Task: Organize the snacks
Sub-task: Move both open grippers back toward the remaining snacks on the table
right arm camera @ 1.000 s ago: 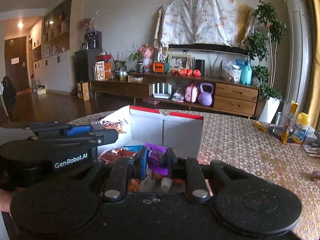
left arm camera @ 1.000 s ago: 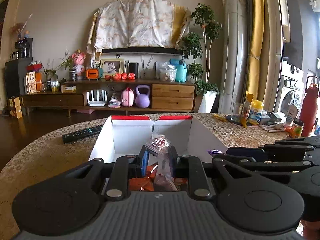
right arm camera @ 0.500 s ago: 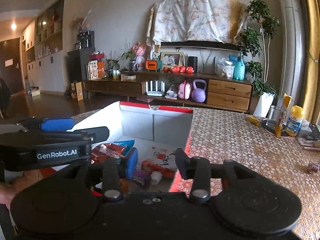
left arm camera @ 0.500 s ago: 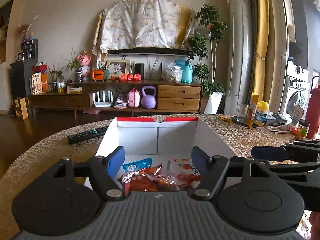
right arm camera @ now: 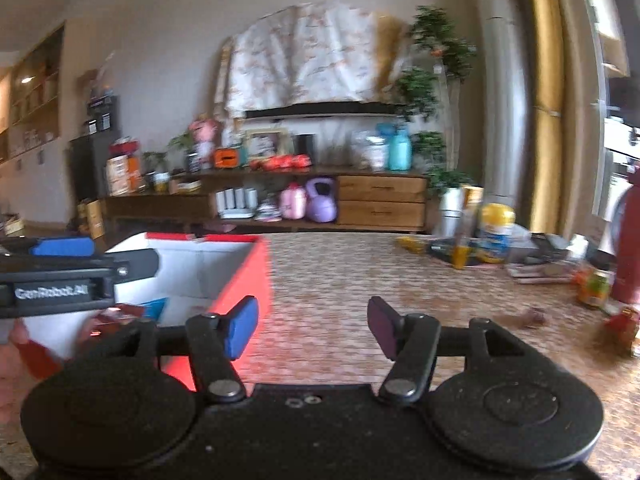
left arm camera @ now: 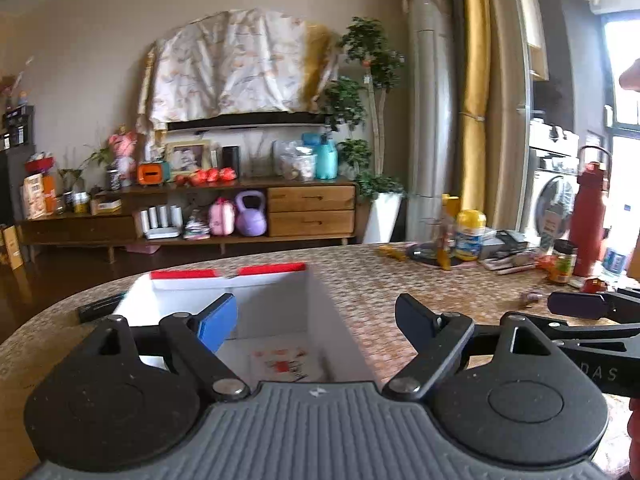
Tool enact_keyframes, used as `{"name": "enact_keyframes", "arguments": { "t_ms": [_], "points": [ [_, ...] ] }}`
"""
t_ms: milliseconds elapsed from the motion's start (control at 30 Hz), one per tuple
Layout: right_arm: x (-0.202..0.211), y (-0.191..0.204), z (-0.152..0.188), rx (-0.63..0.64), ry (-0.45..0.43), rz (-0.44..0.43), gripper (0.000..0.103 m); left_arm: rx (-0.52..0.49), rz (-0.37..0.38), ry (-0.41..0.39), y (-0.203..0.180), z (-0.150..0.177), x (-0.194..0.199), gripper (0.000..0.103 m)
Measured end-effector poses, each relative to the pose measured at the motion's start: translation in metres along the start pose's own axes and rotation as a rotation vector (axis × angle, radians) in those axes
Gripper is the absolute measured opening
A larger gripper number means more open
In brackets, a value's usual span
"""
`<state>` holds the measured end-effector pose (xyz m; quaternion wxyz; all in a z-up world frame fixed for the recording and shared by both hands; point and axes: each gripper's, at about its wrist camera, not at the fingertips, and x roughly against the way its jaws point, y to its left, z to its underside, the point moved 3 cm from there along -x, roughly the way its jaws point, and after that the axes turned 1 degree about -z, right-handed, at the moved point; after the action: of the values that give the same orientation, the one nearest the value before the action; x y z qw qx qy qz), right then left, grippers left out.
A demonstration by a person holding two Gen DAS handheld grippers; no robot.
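Over the near end of the white box (left arm camera: 276, 312), the left gripper (left arm camera: 316, 324) has its jaws spread wide and opening further, with nothing between them; its left blue pad (left arm camera: 218, 322) hangs over the box's inside, its right finger over the table (left arm camera: 380, 280) just outside the box's right wall. A printed snack packet (left arm camera: 286, 362) lies flat on the box floor below. To the right of the box, the right gripper (right arm camera: 312, 326) points along the patterned table, its jaws apart and opening too, empty, the left pad (right arm camera: 240, 326) just beside the box's red outer wall (right arm camera: 244, 284). In the right wrist view an orange-red snack bag (right arm camera: 108, 318) and a blue packet (right arm camera: 154, 306) show inside the box, under the left gripper's arm. Farther out on the table lie a small wrapped snack (right arm camera: 524, 318), a yellow-capped bottle (left arm camera: 470, 234), a small jar (left arm camera: 562, 266) and a red flask (left arm camera: 588, 216). A dark remote (left arm camera: 100, 306) lies left of the box. The right wrist view is blurred.
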<state>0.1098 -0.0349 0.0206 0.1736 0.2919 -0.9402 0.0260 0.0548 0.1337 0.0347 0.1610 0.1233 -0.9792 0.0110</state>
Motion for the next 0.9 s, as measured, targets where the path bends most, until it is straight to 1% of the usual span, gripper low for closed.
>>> {"name": "enact_keyframes", "arguments": {
  "t_ms": [233, 300, 367, 433, 500, 700, 833, 900],
  "points": [
    [0.013, -0.061, 0.012, -0.058, -0.011, 0.142, 0.065, -0.036, 0.094, -0.001, -0.053, -0.009, -0.016, 0.087],
    [0.017, -0.079, 0.016, -0.073, -0.012, 0.182, 0.069, -0.044, 0.119, 0.006, -0.069, -0.009, -0.022, 0.087],
    [0.021, -0.096, 0.020, -0.081, -0.012, 0.220, 0.070, -0.057, 0.144, 0.015, -0.085, -0.010, -0.028, 0.087],
    [0.024, -0.112, 0.023, -0.090, -0.013, 0.255, 0.074, -0.073, 0.176, 0.021, -0.102, -0.010, -0.035, 0.091],
    [0.025, -0.128, 0.026, -0.095, -0.010, 0.286, 0.074, -0.087, 0.199, 0.026, -0.119, -0.009, -0.042, 0.093],
    [0.028, -0.173, 0.035, -0.103, 0.002, 0.371, 0.078, -0.105, 0.270, 0.055, -0.167, -0.008, -0.072, 0.093],
    [0.027, -0.198, 0.041, -0.104, 0.010, 0.415, 0.080, -0.101, 0.298, 0.082, -0.194, -0.005, -0.095, 0.093],
    [0.025, -0.210, 0.045, -0.105, 0.016, 0.430, 0.081, -0.098, 0.300, 0.094, -0.207, -0.003, -0.108, 0.093]
  ]
}}
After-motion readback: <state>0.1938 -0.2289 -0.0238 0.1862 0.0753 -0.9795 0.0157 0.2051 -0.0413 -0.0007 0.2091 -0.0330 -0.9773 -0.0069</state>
